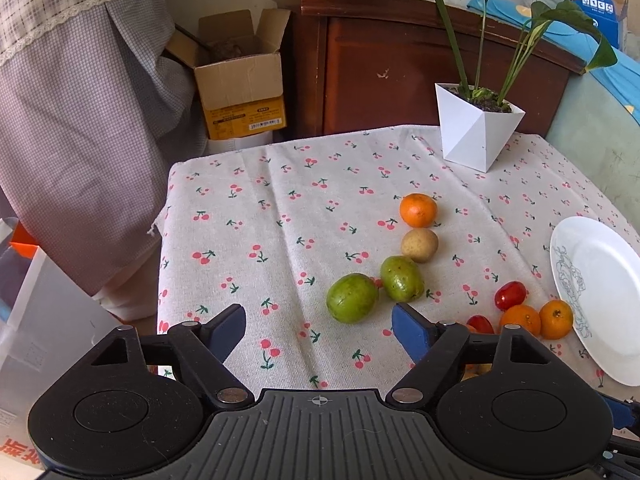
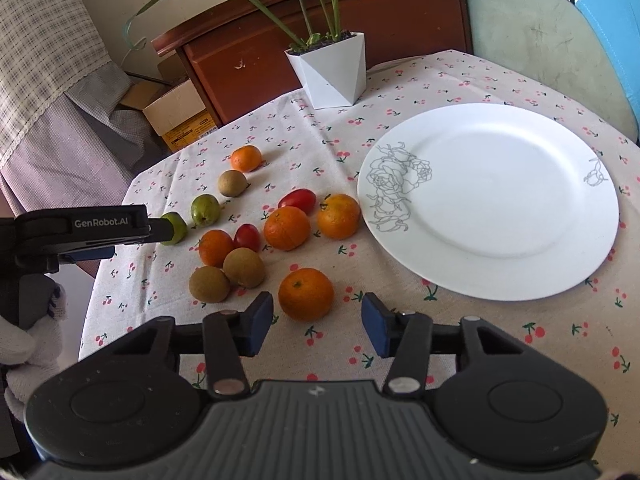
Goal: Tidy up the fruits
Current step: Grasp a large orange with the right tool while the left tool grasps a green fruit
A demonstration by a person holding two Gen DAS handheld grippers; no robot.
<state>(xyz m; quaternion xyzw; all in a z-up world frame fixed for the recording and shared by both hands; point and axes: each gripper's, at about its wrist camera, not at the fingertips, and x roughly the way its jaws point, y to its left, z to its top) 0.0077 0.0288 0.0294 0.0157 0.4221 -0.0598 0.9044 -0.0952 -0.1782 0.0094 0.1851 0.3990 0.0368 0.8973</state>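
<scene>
The left gripper (image 1: 319,330) is held with its jaws spread wide and nothing between them, above the cloth (image 1: 280,208), with a green fruit (image 1: 352,298) just ahead between the fingertips. A second green fruit (image 1: 401,278) lies touching the first, and beyond it a brown fruit (image 1: 419,245) and an orange (image 1: 418,210) are lined up towards the planter (image 1: 476,136).

The right gripper (image 2: 317,328) is likewise spread and empty, and a near orange (image 2: 306,293) is seen just ahead of its fingertips. Behind that, two brown fruits (image 2: 244,267), more oranges (image 2: 287,228) and red tomatoes (image 2: 297,201) are clustered beside the plate (image 2: 488,200), which is bare. One of these oranges (image 2: 338,216) is set right at the plate's rim. The fruits are all lying on the cloth, none on the plate
</scene>
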